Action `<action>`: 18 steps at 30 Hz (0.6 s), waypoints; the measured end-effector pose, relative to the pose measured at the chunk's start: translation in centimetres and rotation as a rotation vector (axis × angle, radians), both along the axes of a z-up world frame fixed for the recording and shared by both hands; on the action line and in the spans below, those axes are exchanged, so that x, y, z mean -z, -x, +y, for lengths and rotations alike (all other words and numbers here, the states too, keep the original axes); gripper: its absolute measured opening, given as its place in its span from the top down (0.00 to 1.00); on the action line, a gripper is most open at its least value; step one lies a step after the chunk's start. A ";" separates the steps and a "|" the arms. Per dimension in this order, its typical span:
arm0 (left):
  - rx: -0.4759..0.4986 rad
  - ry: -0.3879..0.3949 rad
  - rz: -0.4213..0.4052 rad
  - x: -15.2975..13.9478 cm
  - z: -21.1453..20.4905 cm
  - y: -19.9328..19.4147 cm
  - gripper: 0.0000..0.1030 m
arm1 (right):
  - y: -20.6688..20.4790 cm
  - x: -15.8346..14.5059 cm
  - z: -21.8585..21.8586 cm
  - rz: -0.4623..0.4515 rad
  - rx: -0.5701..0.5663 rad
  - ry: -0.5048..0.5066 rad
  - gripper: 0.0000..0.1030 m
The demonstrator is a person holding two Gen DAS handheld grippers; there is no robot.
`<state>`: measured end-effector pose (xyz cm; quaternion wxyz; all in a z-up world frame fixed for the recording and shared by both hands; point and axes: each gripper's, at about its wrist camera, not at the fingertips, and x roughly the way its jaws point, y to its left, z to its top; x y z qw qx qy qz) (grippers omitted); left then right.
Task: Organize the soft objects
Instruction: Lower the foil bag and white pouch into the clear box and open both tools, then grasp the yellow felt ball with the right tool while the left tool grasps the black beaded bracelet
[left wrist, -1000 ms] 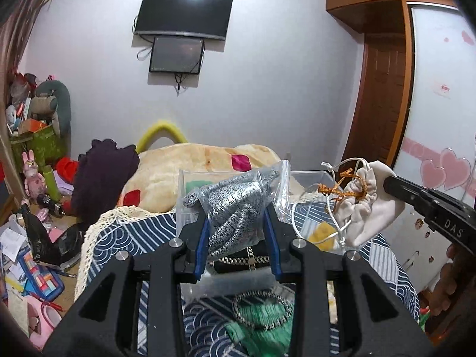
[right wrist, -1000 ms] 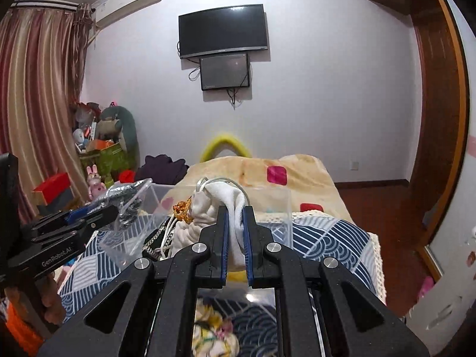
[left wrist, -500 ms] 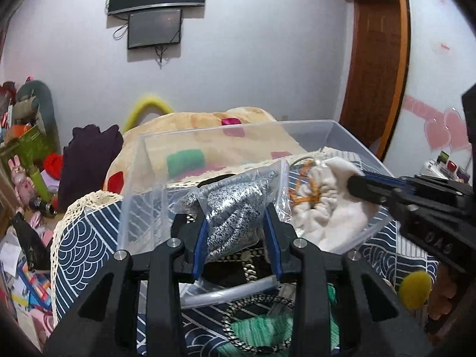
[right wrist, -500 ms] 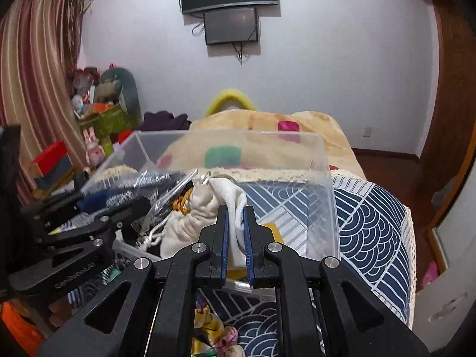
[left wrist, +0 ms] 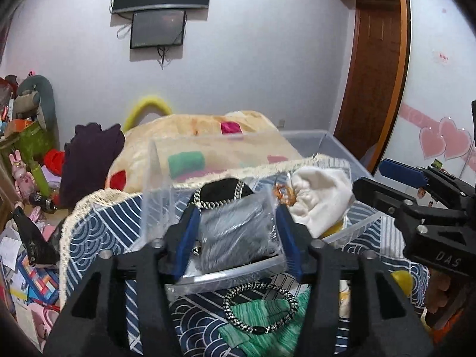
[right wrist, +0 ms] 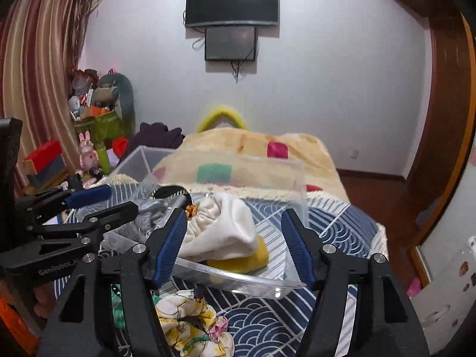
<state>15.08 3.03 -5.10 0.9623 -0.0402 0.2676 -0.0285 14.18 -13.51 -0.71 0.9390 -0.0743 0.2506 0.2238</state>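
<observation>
**Both pouches lie in the clear bin, tools spread**

The left tool (left wrist: 238,241) is released, its blue pads on either side of the clear zip bag of grey knit fabric (left wrist: 235,233), not clamping it. The bag rests inside the clear plastic storage bin (right wrist: 238,278) near its front wall. The right tool (right wrist: 233,245) is likewise released, with the white drawstring cloth pouch (right wrist: 220,229) lying in the bin beside the bag, on a yellow soft item (right wrist: 253,260). Both seem dropped there for grouping. A green knit cloth (left wrist: 267,324) and a floral scrunchie (right wrist: 193,321) wait on the blue wave-patterned bedspread (right wrist: 336,226) before the bin's front edge.

bed (right wrist: 342,223) | clear bin (right wrist: 238,279) – bracelet (left wrist: 260,306) – floral cloth (right wrist: 190,324)
</observation>
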 end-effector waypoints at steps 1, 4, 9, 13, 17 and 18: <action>-0.001 0.000 -0.015 -0.3 0.1 0.4 0.36 | 0.4 -0.4 -0.3 -0.012 -0.002 -0.003 0.35; -0.005 -0.012 -0.063 -1.6 0.1 2.0 0.26 | 1.6 -0.9 -0.6 -0.045 0.001 -0.004 0.29; -0.026 0.000 -0.081 -1.8 0.6 4.1 0.00 | 3.5 -0.9 -1.4 -0.086 0.018 0.005 0.26; -0.036 -0.004 -0.048 -0.3 0.7 4.9 0.00 | 4.5 0.5 -2.1 -0.066 0.030 0.021 0.21; -0.045 -0.021 -0.006 1.7 0.5 5.1 0.00 | 5.0 2.4 -2.5 -0.025 0.055 0.063 0.21; -0.045 -0.024 0.002 2.3 0.5 5.1 0.04 | 5.0 3.1 -2.8 0.002 0.060 0.066 0.21</action>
